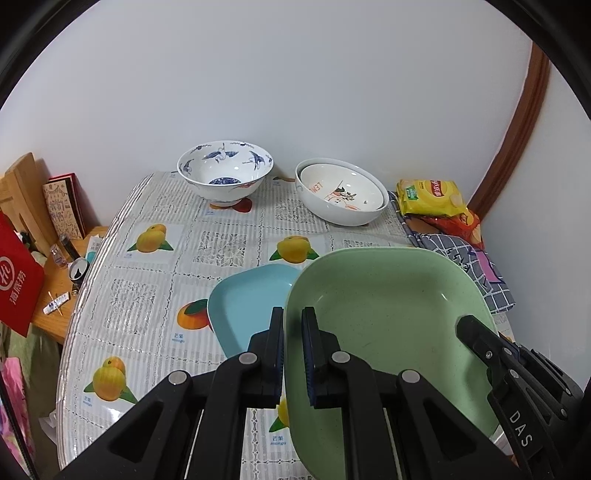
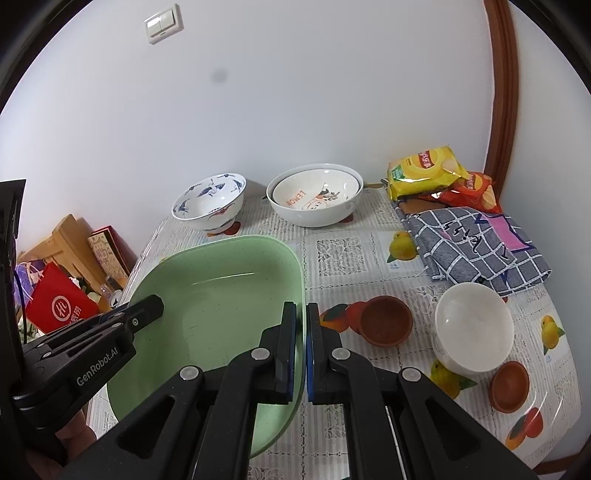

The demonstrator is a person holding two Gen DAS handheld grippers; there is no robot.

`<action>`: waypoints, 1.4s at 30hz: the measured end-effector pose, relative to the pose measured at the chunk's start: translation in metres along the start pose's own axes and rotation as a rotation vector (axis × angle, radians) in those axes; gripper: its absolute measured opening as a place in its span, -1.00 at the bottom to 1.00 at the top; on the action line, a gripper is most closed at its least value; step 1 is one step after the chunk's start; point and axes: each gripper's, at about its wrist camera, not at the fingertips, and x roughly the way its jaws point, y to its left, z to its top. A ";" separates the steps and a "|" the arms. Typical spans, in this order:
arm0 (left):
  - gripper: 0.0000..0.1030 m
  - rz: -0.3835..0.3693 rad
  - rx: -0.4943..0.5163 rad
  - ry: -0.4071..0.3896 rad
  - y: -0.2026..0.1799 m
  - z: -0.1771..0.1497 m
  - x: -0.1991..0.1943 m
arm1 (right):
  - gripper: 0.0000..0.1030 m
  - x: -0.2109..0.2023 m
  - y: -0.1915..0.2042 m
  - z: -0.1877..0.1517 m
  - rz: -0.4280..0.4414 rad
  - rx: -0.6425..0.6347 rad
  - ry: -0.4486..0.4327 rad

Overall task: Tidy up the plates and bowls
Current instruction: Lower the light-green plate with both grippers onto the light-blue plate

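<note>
Gripping the green plate [image 1: 388,295] by opposite rims, your left gripper [image 1: 293,314] and right gripper [image 2: 301,308] are clenched on it near the tabletop's [image 1: 147,295] front edge.

Home dining corner: round table w/ fruit-print plastic cloth [image 1: 155,295], yellow crisp packet [image 2: 424,171], white wall switch [image 2: 162,23], cluttered wooden side shelf [image 1: 55,295].
</note>
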 end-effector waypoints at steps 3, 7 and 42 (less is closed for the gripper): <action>-0.82 0.003 -0.007 0.007 0.000 0.001 0.007 | -0.91 0.007 -0.002 0.001 0.005 -0.003 0.013; -0.82 0.004 -0.020 0.024 0.000 0.004 0.020 | -0.91 0.018 -0.006 0.004 0.007 -0.008 0.027; -0.82 0.082 -0.111 0.156 0.041 0.016 0.113 | -0.91 0.137 0.001 0.024 0.073 -0.068 0.153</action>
